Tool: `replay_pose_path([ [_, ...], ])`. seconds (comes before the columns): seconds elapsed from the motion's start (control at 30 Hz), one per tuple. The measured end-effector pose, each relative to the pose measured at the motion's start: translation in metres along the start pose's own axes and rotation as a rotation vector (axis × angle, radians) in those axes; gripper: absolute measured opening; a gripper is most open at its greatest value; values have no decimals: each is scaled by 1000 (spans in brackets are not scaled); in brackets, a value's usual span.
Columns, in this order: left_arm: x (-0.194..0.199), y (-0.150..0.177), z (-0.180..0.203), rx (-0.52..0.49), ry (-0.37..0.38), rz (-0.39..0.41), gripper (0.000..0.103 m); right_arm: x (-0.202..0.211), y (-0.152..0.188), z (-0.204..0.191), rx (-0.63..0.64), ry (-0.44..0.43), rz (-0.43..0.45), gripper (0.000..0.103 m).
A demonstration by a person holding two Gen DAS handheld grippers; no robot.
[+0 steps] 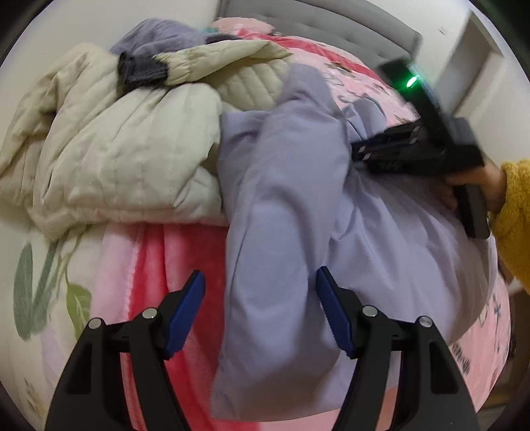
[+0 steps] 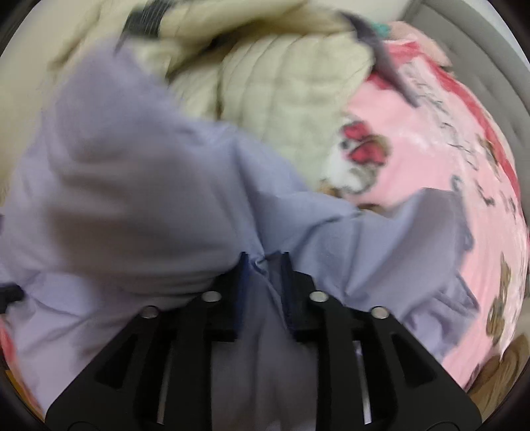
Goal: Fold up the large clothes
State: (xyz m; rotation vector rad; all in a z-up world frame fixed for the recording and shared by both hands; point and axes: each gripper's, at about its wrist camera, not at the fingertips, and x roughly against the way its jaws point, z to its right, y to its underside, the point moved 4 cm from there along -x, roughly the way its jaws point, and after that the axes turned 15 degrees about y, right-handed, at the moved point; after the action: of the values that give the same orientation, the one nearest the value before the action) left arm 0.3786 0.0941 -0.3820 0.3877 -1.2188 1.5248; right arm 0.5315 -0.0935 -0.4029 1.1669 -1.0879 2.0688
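A large lavender garment [image 1: 285,205] lies rumpled on a pink blanket [image 1: 145,265] on a bed. My left gripper [image 1: 260,308] is open, its blue pads either side of the garment's near folded edge, just above it. The right gripper [image 1: 420,149] shows in the left wrist view at the garment's far right side, held by a hand in a yellow sleeve. In the right wrist view my right gripper [image 2: 264,265] is shut on a bunched fold of the lavender garment [image 2: 132,185]. That view is blurred.
A cream quilted jacket [image 1: 109,142] with a dark knit cuff is heaped at the left and back, touching the lavender garment. A greyish-purple garment [image 1: 159,33] lies behind it. A grey headboard [image 1: 334,23] stands at the back. The pink blanket [image 2: 430,149] carries bear prints.
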Motion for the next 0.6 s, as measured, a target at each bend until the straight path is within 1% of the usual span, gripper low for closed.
replay_pose_path([
  [0.03, 0, -2, -2, -25, 10, -10, 68, 10, 1, 7, -36, 3, 25, 53],
  [0.1, -6, -7, -6, -64, 50, -57, 68, 46, 14, 33, -184, -9, 114, 52],
  [0.13, -10, -8, -8, -68, 66, -74, 68, 63, 26, 46, -274, -28, 133, 53],
  [0.2, -16, -10, -9, -67, 87, -98, 69, 87, 55, 64, -419, -79, 140, 55],
  [0.23, -20, -13, -10, -76, 84, -107, 72, 97, 73, 72, -482, -92, 137, 60],
  [0.3, -26, -14, -6, -121, 56, -129, 73, 112, 110, 83, -559, -86, 115, 66],
  [0.33, -28, -14, -5, -132, 51, -137, 75, 118, 131, 87, -584, -63, 96, 66],
  [0.4, -36, -17, -7, -136, 44, -158, 77, 121, 167, 98, -595, 6, 53, 67],
  [0.47, -43, -17, -10, -121, 45, -174, 82, 119, 204, 110, -618, 67, -2, 68],
  [0.53, -50, -17, -16, -89, 57, -192, 87, 113, 233, 123, -659, 90, -45, 73],
  [0.6, -57, -19, -23, -55, 77, -208, 91, 106, 255, 130, -704, 101, -84, 72],
])
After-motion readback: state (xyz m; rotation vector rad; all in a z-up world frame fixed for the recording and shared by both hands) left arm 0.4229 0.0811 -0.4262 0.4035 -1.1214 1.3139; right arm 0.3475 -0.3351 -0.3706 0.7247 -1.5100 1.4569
